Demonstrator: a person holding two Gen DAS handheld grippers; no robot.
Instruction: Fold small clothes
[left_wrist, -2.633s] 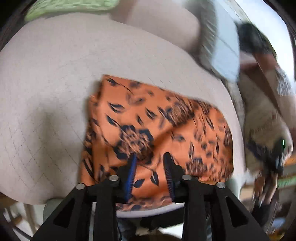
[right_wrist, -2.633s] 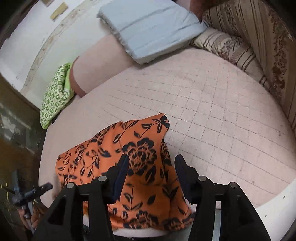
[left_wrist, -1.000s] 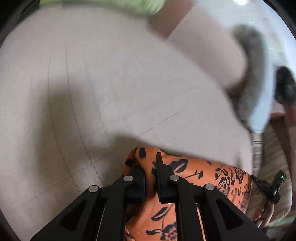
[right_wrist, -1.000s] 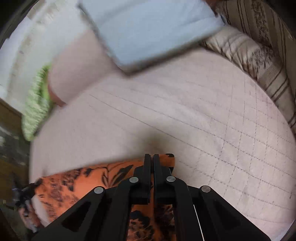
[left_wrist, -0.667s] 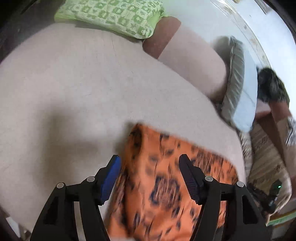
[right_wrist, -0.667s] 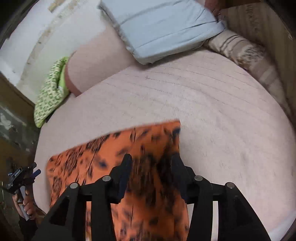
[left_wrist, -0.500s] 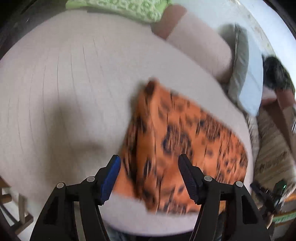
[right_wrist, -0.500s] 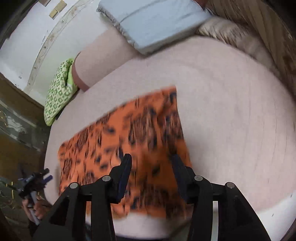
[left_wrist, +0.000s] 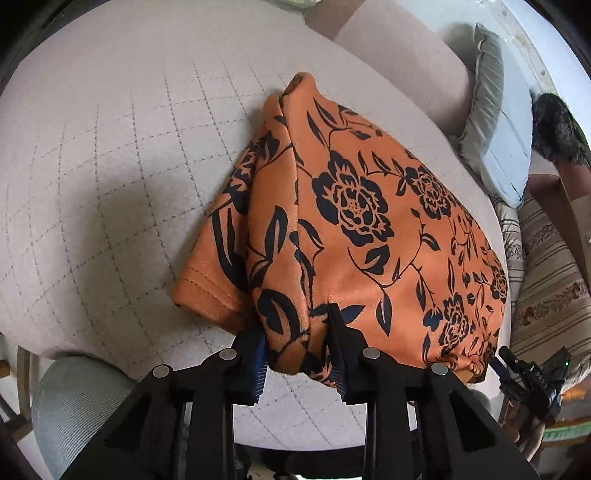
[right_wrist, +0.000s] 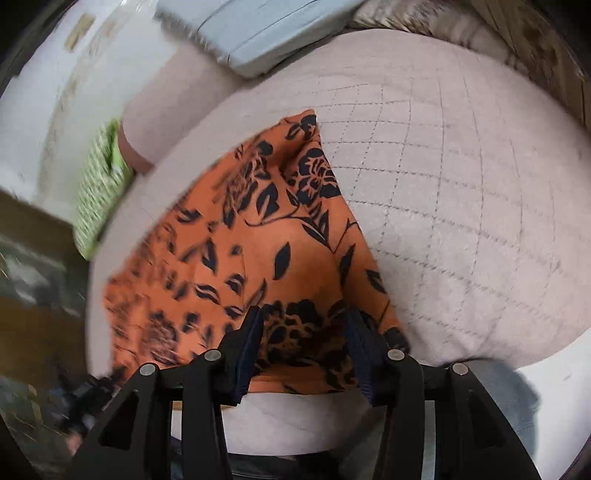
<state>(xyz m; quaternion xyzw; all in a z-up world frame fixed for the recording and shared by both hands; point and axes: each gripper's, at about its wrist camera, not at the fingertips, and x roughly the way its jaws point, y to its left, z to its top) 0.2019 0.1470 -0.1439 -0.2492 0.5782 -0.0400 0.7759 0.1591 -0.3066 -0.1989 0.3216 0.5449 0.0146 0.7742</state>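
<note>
Left wrist view has the left gripper (left_wrist: 297, 350) low at the near edge of the bed, its two blue-padded fingers (left_wrist: 258, 363) spread with a bunch of the orange cloth with the black flower print (left_wrist: 354, 221) sitting between them; the pads look close against the fabric, but I cannot say they have bitten yet. On the right wrist view, which is smeared by motion, the right gripper (right_wrist: 306, 347) is spread too, straddling the near hem of the same cloth. The cloth lies already doubled on the pale quilted bed cover (left_wrist: 110, 166), its near edge reaching the cover's front lip, a hemmed sleeve-like flap (left_wrist: 207, 291) poking out on its left side. Farther off sit a light blue pillow (right_wrist: 258, 29), a green patterned cushion (right_wrist: 96, 192) and a striped cushion (left_wrist: 546, 280). To my eye the job here is to take both near corners for another fold. Doing it well means each side pinching every layer at the hem, not just the top one, lifting together, carrying the edge level to the far edge, and tucking that stray flap in first.
</note>
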